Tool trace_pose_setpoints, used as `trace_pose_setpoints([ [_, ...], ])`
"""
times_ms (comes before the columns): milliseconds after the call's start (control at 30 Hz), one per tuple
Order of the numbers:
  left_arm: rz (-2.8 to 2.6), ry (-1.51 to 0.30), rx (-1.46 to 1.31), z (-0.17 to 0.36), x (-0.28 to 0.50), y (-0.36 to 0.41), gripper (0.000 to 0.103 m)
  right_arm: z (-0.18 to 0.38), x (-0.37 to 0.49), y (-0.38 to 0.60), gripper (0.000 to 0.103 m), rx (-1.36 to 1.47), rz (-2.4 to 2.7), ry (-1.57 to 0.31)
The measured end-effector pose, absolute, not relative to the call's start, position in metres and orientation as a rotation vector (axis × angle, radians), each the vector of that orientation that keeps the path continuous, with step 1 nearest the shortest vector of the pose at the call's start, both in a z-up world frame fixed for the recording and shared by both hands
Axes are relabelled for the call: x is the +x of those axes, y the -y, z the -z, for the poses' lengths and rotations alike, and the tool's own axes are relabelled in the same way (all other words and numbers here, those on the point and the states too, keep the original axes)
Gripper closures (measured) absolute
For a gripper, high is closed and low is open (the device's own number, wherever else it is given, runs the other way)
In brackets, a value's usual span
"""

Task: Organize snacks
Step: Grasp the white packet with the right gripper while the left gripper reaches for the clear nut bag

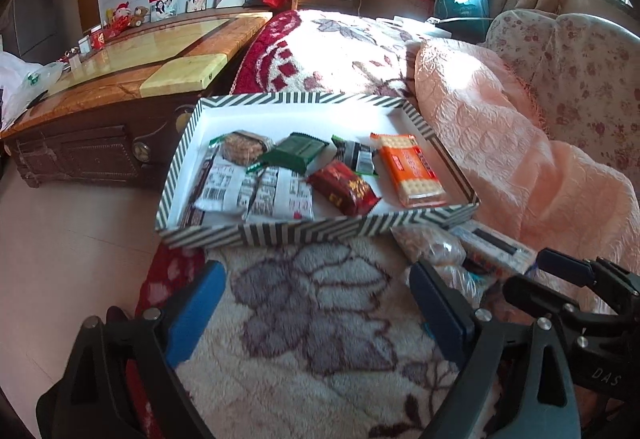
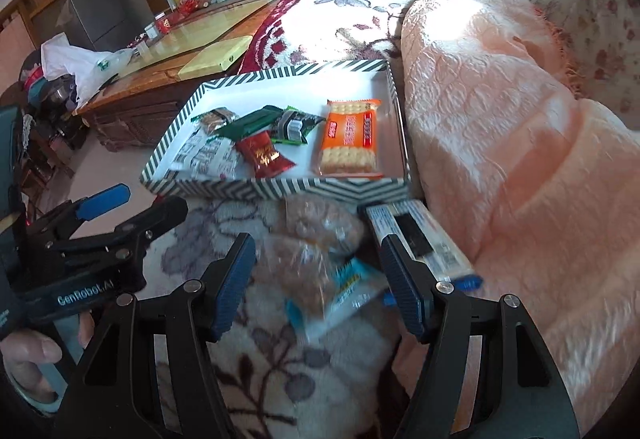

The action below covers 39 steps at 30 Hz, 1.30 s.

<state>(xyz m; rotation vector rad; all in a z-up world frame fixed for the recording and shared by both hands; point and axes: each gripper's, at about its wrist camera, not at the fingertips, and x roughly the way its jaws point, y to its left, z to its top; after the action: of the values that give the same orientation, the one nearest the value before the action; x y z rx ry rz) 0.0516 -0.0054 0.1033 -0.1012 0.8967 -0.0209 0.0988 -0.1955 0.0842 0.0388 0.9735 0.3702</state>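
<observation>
A striped box [image 1: 280, 233] [image 2: 280, 189] lies on a floral blanket and holds several snacks: an orange cracker pack [image 1: 412, 169] [image 2: 350, 137], a red pack [image 1: 344, 189] [image 2: 264, 155], a green pack [image 1: 296, 151], white packs [image 1: 256, 195]. In front of the box lie a clear bag of snacks [image 2: 316, 239] [image 1: 428, 243], a blue-white pack [image 2: 344, 295] and a long white box [image 2: 420, 239] [image 1: 492, 247]. My right gripper [image 2: 320, 283] is open, its fingers either side of the clear bag and blue-white pack. My left gripper [image 1: 316, 303] is open and empty above the blanket.
A pink quilt [image 1: 520, 159] rises right of the box. A wooden coffee table [image 1: 132, 79] stands to the left, past the blanket's edge. The left gripper's body [image 2: 92, 239] shows in the right wrist view, close by on the left.
</observation>
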Motion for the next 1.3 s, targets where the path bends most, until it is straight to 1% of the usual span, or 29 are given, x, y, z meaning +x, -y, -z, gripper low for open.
trace_pose_setpoints([
  [167, 0.022, -0.936, -0.109, -0.093, 0.045, 0.009, 0.008, -0.078, 0.076, 0.204, 0.037, -0.030, -0.352, -0.992],
  [433, 0.092, -0.980, -0.097, -0.084, 0.052, 0.032, 0.008, -0.065, 0.073, 0.231, 0.037, 0.036, -0.323, -1.016],
  [700, 0.175, -1.019, -0.092, -0.076, 0.082, 0.062, 0.008, -0.057, 0.074, 0.237, 0.037, 0.037, -0.301, -1.051],
  [1033, 0.224, -1.099, -0.097, -0.050, 0.117, 0.095, 0.008, -0.051, 0.074, 0.242, 0.037, 0.055, -0.301, -1.071],
  [1067, 0.216, -1.098, -0.099, -0.048, 0.119, 0.095, 0.013, -0.051, 0.075, 0.243, 0.037, 0.058, -0.300, -1.073],
  [1100, 0.210, -1.093, -0.103, -0.046, 0.120, 0.094, 0.035, -0.050, 0.075, 0.243, 0.037, 0.060, -0.301, -1.074],
  [1133, 0.217, -1.098, -0.112, -0.045, 0.120, 0.093, 0.048, -0.050, 0.075, 0.243, 0.037, 0.063, -0.303, -1.075],
  [1167, 0.237, -1.112, -0.125, -0.042, 0.121, 0.091, 0.057, -0.049, 0.076, 0.243, 0.037, 0.062, -0.304, -1.078],
  [1200, 0.248, -1.111, -0.122, -0.041, 0.119, 0.091, 0.062, -0.048, 0.076, 0.243, 0.037, 0.061, -0.305, -1.081],
  [1267, 0.247, -1.087, -0.088, -0.044, 0.113, 0.091, 0.065, -0.047, 0.076, 0.241, 0.037, 0.060, -0.313, -1.087],
  [1300, 0.240, -1.075, -0.081, -0.046, 0.108, 0.089, 0.070, -0.045, 0.077, 0.240, 0.037, 0.058, -0.317, -1.092],
])
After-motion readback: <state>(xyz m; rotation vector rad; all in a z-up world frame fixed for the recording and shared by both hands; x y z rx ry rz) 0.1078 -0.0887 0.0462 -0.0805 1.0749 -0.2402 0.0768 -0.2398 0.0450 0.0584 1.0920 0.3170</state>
